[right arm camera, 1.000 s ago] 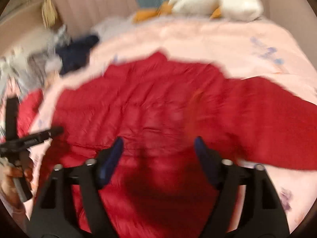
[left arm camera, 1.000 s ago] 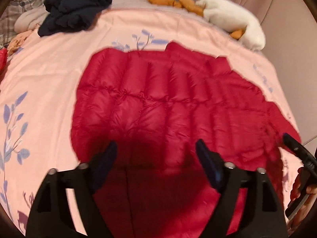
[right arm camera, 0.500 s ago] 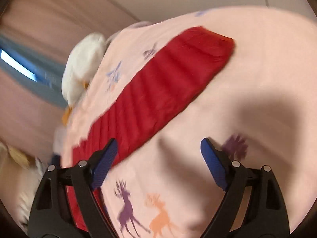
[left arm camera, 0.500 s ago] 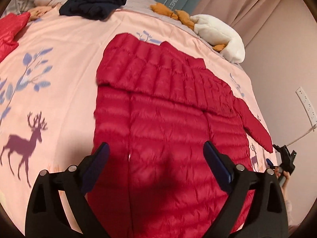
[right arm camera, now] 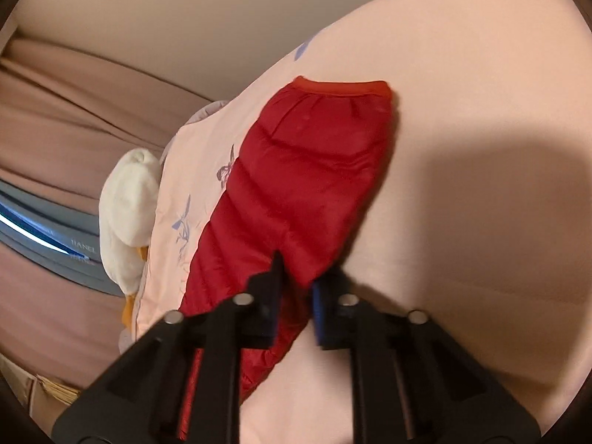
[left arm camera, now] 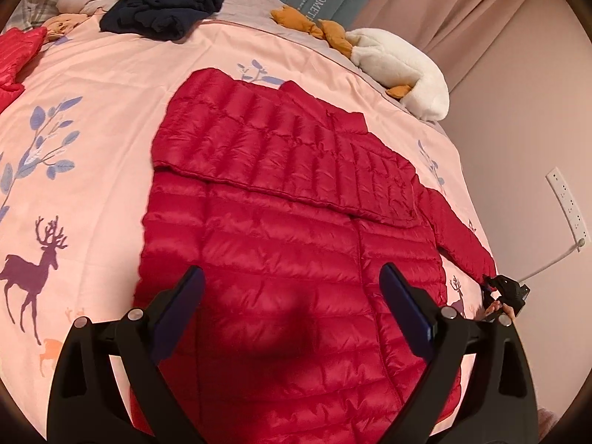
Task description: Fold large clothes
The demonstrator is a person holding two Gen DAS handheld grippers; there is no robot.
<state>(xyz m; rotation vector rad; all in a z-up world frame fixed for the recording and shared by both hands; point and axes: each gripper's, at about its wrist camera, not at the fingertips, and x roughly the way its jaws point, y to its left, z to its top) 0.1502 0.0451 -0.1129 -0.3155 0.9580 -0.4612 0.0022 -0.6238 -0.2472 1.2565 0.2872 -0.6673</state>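
A red quilted down jacket (left arm camera: 281,229) lies flat on the pink bed, with one sleeve folded across its chest. Its other sleeve (left arm camera: 458,236) stretches out to the right. My left gripper (left arm camera: 292,296) is open and empty above the jacket's lower half. My right gripper (right arm camera: 296,288) is shut on that outstretched sleeve (right arm camera: 307,170) a little behind the cuff. It also shows small at the sleeve end in the left wrist view (left arm camera: 503,292).
The pink deer-print bedspread (left arm camera: 74,185) covers the bed. A dark navy garment (left arm camera: 162,3), another red garment (left arm camera: 14,55) and a white plush toy (left arm camera: 403,66) lie at the far side. A wall with a socket strip (left arm camera: 566,203) stands to the right.
My right gripper has closed on the sleeve near its cuff. My left gripper has pulled back and risen a little over the jacket and stays open.
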